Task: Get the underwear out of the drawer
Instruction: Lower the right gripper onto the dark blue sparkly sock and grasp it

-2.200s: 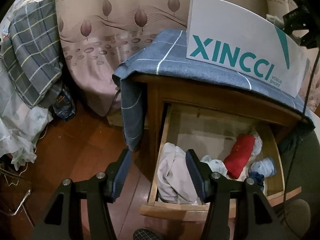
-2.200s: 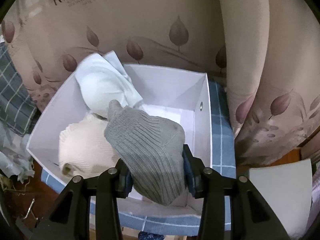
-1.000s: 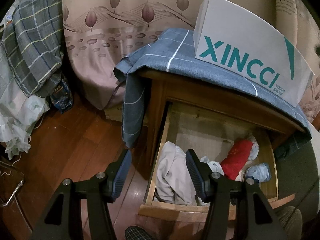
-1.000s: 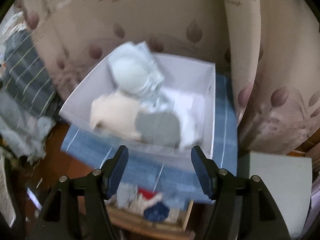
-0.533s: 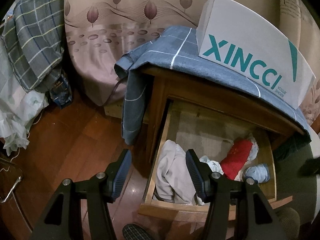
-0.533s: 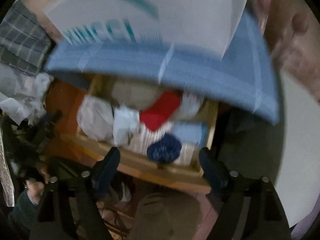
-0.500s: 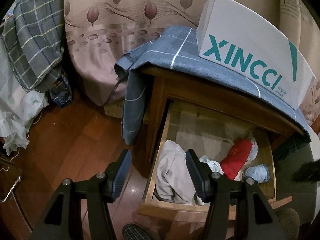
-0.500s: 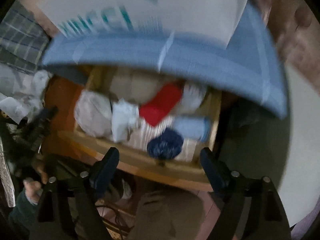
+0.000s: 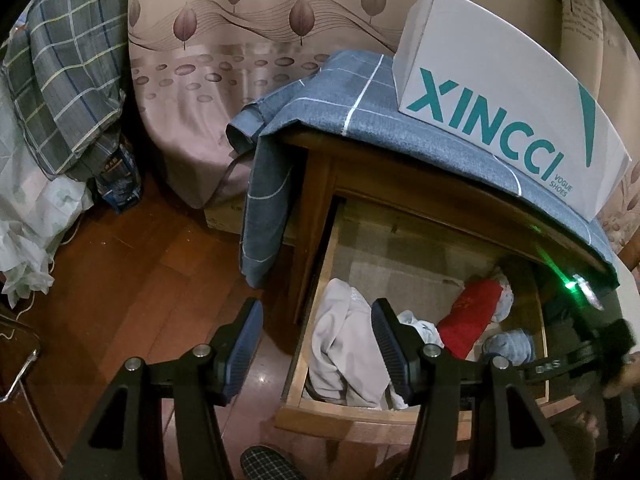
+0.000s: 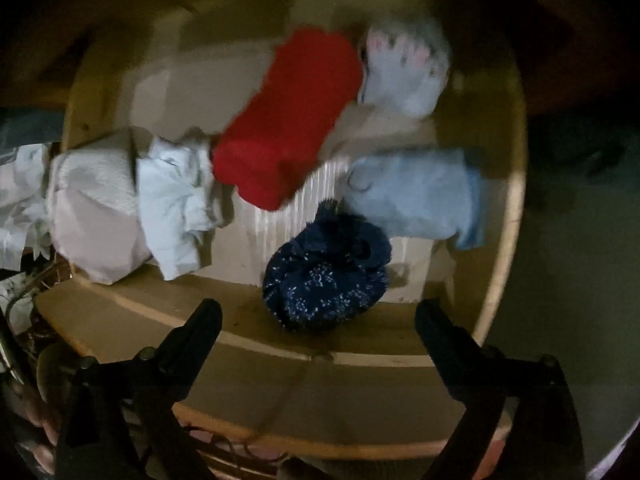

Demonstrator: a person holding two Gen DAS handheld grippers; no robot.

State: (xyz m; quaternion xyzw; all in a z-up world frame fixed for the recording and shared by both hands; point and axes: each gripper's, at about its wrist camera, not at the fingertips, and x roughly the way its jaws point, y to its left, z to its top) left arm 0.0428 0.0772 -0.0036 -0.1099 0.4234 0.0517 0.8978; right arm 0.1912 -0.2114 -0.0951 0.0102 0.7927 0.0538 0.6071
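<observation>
Open wooden drawer beneath right gripper, jaws opening, empty.

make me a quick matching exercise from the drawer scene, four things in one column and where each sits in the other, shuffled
Things:
1. red bundle
2. dark blue speckled bundle
3. shoe box
4. beige garment

Places:
A. on the blue checked cloth atop the cabinet
B. at the drawer's left end, seen from the front
C. against the drawer's front wall, just ahead of the right gripper, whose jaws are opening with nothing between them
D. mid-drawer, lying diagonally toward the back

Pairs: 1-D, 2-C, 3-A, 4-B
</observation>
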